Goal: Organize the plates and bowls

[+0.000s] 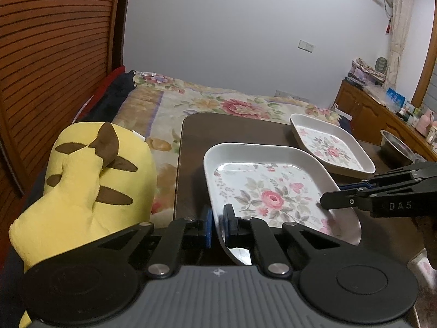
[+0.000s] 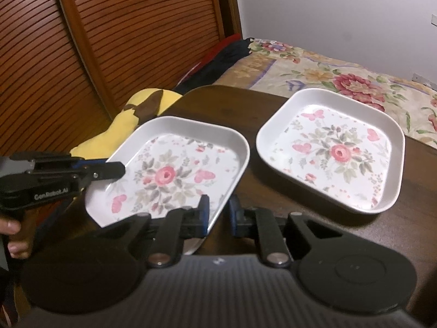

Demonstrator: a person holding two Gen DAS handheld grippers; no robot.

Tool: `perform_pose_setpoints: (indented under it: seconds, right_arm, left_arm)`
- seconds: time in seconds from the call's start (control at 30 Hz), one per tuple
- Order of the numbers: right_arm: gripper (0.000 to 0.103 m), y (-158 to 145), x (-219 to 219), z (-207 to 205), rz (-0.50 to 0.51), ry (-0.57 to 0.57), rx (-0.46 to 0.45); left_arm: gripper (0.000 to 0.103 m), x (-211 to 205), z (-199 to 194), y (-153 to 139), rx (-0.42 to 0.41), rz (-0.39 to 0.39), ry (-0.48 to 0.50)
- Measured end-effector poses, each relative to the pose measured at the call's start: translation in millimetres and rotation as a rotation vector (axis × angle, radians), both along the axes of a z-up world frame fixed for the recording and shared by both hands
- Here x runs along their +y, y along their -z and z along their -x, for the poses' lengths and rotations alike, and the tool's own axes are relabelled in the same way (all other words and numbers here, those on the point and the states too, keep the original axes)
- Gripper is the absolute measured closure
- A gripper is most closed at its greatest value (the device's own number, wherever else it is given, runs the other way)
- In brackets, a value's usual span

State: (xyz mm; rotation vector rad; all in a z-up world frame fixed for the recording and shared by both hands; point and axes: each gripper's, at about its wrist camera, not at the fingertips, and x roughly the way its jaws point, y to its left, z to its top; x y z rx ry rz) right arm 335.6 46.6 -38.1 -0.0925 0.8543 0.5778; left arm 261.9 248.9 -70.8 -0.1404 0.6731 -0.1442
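Left wrist view: the near plate [image 1: 270,194] may slip and fall on the tabletop [image 1: 232,128], because each pair of tongs bites only a thin rim. The left tongs [image 1: 217,225] are nearly closed, pinching the rim at the near left edge. The right tongs [image 1: 337,196] come from the right onto the opposite rim.

Right wrist view: the right tongs [image 2: 218,213] stand a little wider around the rim; real pinching I cannot tell. The second plate [image 2: 331,150] lies ahead on the right.
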Motion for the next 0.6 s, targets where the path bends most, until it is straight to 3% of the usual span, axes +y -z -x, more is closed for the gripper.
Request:
perform_pose_setpoints:
  seconds: [0.6]
  right_arm:
    - [0.089, -26.1, -25.3, 29.2, -0.054, 0.017, -0.011]
  left_arm:
    - [0.094, -25.8, 37.6, -31.3, -0.025, -0.011, 0.006]
